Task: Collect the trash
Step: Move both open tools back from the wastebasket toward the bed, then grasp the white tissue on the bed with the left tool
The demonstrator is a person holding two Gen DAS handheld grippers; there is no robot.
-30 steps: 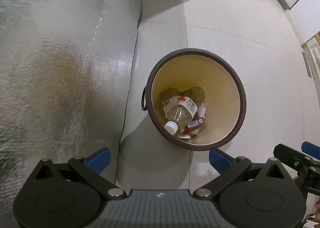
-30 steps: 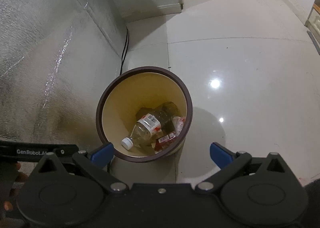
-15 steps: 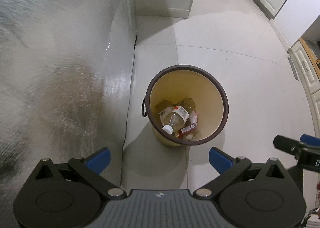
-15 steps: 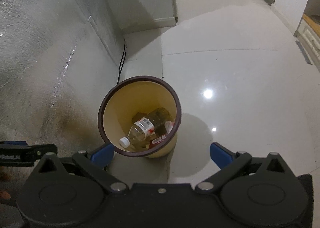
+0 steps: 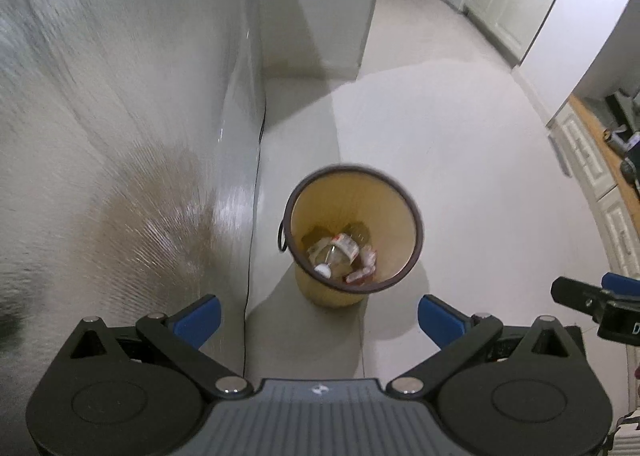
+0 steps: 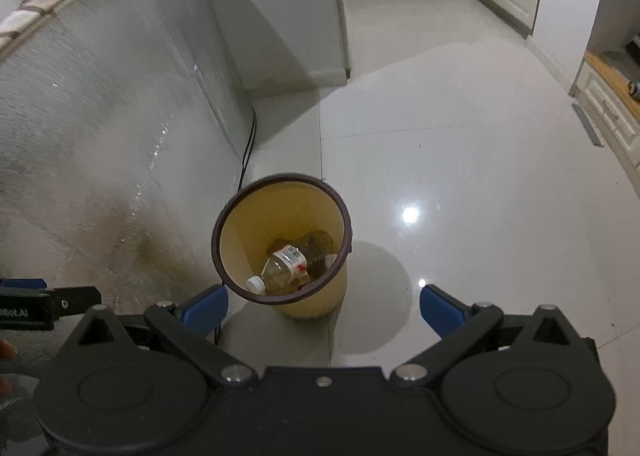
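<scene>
Your left gripper [image 5: 318, 318] and right gripper [image 6: 324, 306] both gape wide, empty, above the bin [image 6: 240, 216]; silver panel [image 6: 100, 116] beside it, perhaps foil.

- Left gripper [image 6: 24, 312], seen at 9 o'clock in the right wrist view: white letters "obot.AI", cut off at the frame edge.
- Bottle [image 6: 282, 266] label in the bin [image 6: 224, 224]: red and white print, too small to read.

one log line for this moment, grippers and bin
left gripper: open, empty | right gripper: open, empty | yellow plastic bin with dark rim: upright on floor | clear plastic bottle with white cap: inside bin
</scene>
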